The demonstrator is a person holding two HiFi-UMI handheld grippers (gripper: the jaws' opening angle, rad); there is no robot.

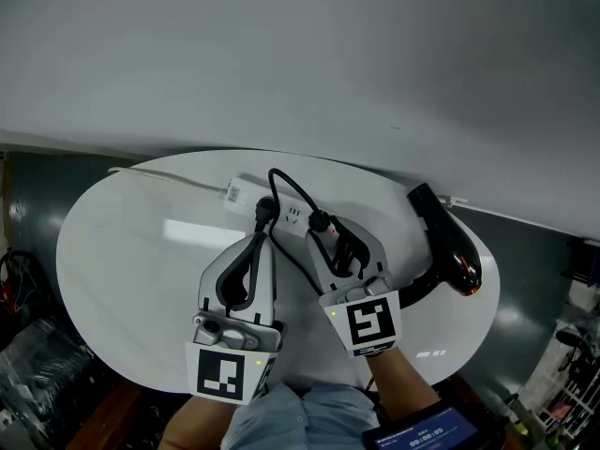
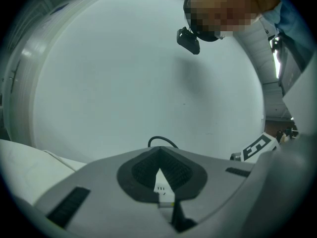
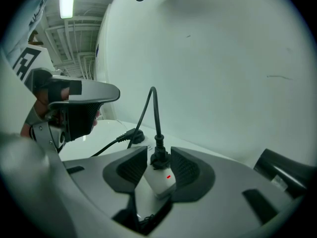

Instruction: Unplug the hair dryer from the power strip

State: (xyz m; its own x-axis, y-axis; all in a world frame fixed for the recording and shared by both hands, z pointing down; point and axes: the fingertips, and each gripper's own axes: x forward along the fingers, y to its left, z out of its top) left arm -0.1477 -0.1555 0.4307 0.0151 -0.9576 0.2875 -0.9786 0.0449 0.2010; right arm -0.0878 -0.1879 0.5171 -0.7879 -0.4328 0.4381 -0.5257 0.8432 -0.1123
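Straddling the right end of the white power strip (image 1: 292,216), the right gripper (image 1: 330,235) has its jaws narrow, the dark pads (image 3: 184,168) drawn in on either side of a black plug (image 3: 158,155) that stands upright in the strip. As far as its own view shows, the pads press that plug's sides. A small red light (image 3: 169,176) glows on the strip's end just below the plug.

To the left, the left gripper (image 1: 263,236) is tilted down toward the strip with its jaws together at the tips. Only a thin wedge between the pads shows a bit of white strip (image 2: 163,186) beyond, and nothing sits between them. Its tips lie just beside a 2nd plug (image 1: 265,212), also seated in the strip.

The black hair dryer (image 1: 452,247) lies on the right edge of the white oval table (image 1: 122,270), well apart from the strip, barrel pointing far and handle curving near. A black cord (image 1: 286,184) loops up over the strip between the 2 plugs. Which plug leads to the dryer cannot be traced.
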